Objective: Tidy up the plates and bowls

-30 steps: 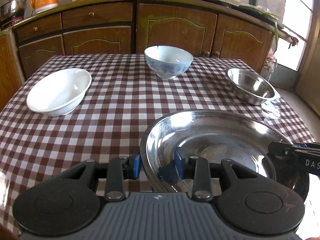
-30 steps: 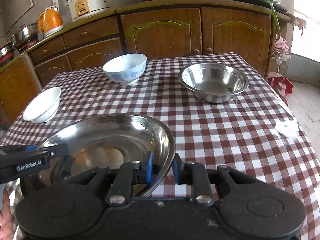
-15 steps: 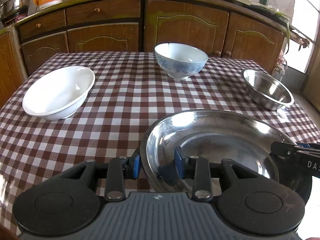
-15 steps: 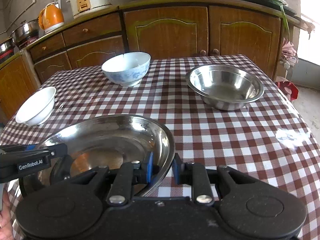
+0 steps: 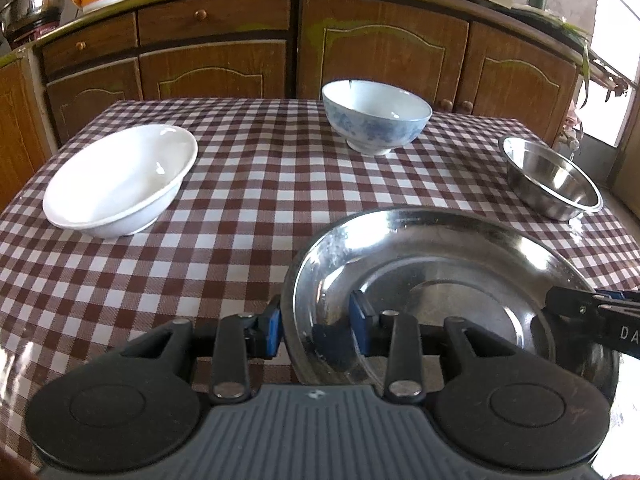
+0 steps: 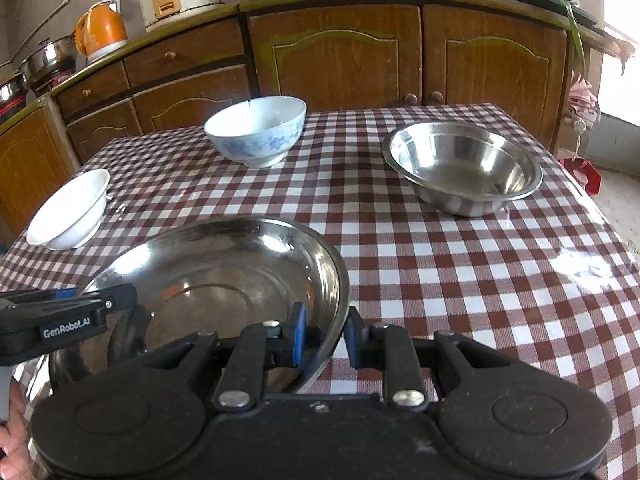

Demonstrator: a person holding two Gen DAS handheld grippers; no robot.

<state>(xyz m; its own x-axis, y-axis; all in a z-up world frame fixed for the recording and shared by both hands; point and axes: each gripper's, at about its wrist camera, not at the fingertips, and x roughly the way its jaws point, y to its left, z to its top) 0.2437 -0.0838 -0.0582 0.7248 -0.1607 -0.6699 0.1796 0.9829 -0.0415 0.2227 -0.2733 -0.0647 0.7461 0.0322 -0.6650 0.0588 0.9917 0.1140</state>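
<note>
Holding a wide steel plate [image 5: 440, 280] by both sides: left hand-held gripper [image 5: 316, 330] is clenched on the plate's left rim, one pad outside, one inside; right hand-held gripper [image 6: 324, 338] is clenched on the opposite rim the same way. Plate sits right in front of both grippers at the near edge of the desk [image 5: 248, 216], slightly tilted; cannot tell if its base touches the cloth or hangs just above. Other dishes lie further out: white bowl [image 5: 120, 184] far left, blue patterned bowl [image 5: 376, 120] at the back middle, steel bowl [image 6: 460, 168] back right. From the plate, the steel bowl lies ahead and to the right, nearer the right hand; white bowl is ahead and left, nearer the left hand; the blue bowl is roughly straight ahead. All three well apart from the plate and from each other. Plate is round, so no long axis; grip line runs left-right across it. Judged step: carrying or setting down the plate; stacking not yet done, bowls all separate.
</note>
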